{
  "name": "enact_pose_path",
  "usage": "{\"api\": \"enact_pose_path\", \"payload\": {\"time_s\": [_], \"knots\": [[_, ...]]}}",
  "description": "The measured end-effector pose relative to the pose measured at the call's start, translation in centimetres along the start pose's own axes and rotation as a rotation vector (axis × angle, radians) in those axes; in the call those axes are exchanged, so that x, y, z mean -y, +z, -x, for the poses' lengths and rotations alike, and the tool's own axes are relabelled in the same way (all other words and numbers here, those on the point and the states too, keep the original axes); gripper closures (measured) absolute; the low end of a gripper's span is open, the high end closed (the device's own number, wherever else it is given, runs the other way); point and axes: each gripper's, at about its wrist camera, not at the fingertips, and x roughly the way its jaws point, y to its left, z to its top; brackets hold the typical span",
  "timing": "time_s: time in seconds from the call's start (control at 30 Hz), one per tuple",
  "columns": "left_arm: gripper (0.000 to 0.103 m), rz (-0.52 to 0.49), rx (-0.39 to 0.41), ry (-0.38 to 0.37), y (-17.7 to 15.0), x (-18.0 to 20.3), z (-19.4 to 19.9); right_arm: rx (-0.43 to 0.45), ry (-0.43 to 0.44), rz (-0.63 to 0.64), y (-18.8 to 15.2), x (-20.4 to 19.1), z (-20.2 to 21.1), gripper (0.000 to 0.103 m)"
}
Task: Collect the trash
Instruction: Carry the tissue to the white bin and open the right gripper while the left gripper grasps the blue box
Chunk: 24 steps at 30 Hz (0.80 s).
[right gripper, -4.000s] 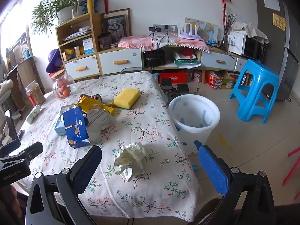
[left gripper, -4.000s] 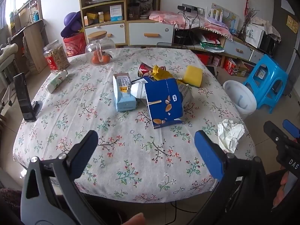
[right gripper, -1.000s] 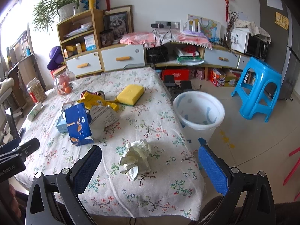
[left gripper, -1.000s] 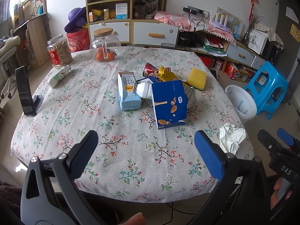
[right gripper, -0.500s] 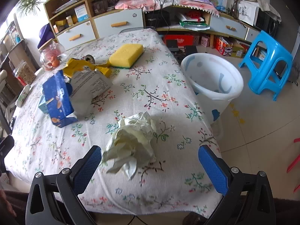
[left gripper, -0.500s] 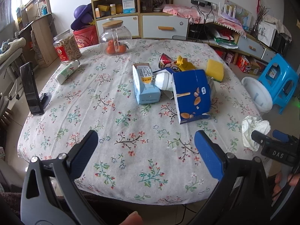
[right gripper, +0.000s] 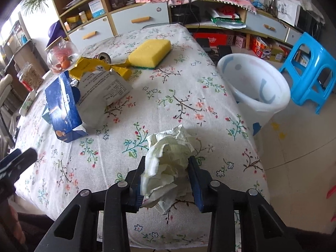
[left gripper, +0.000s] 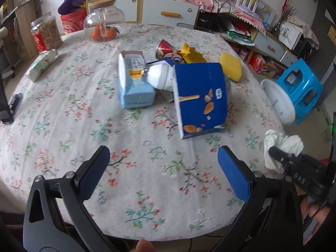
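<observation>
A crumpled white paper wad (right gripper: pixel 168 159) lies near the table's right front corner and also shows in the left wrist view (left gripper: pixel 281 145). My right gripper (right gripper: pixel 167 163) has its jaws closing on the wad, with both blue pads against its sides. My left gripper (left gripper: pixel 163 157) hangs open over the flowered cloth near the front edge, holding nothing. Further trash sits mid-table: a dark blue box (left gripper: pixel 201 100), a light blue carton (left gripper: pixel 134 84), a white paper bag (right gripper: pixel 103 90), a yellow wrapper (right gripper: pixel 90 67) and a can (left gripper: pixel 164 47). A white bin (right gripper: pixel 262 105) stands on the floor to the table's right.
A yellow sponge (right gripper: pixel 150 52) lies at the far right of the table. A glass jar (left gripper: pixel 103 25), a food jar (left gripper: pixel 46 33) and a small bottle (left gripper: pixel 41 65) stand at the back left. A blue stool (right gripper: pixel 310 67) stands beyond the bin.
My right gripper came down onto the paper wad and its jaws went from wide open to closed around it. My left gripper moved lower and nearer the table, still open.
</observation>
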Motion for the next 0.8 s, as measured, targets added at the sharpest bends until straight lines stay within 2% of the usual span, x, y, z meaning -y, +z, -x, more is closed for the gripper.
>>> {"api": "enact_pose_path", "payload": {"time_s": [0.2, 0.23, 0.3, 0.33, 0.73, 0.8], "knots": [[0.002, -0.007, 0.008, -0.05, 1.1, 2.1, -1.7, 0.023, 0.001, -0.023, 0.2, 0.8, 0.9, 0.067], [0.005, -0.01, 0.006, -0.056, 1.3, 2.3, -2.0, 0.029, 0.0, -0.03, 0.2, 1.1, 1.1, 0.067], [0.02, -0.02, -0.001, -0.063, 1.7, 3.0, -2.7, 0.037, -0.007, -0.037, 0.3, 1.5, 1.4, 0.067], [0.022, -0.03, -0.004, -0.065, 1.9, 3.5, -3.0, 0.04, -0.012, -0.04, 0.4, 1.7, 1.6, 0.067], [0.022, -0.021, -0.026, -0.039, 3.2, 5.0, -5.5, 0.052, -0.042, -0.041, 0.8, 3.0, 3.2, 0.067], [0.028, -0.013, -0.027, -0.03, 3.3, 5.2, -5.6, 0.05, -0.035, -0.044, 1.0, 3.1, 3.6, 0.067]]}}
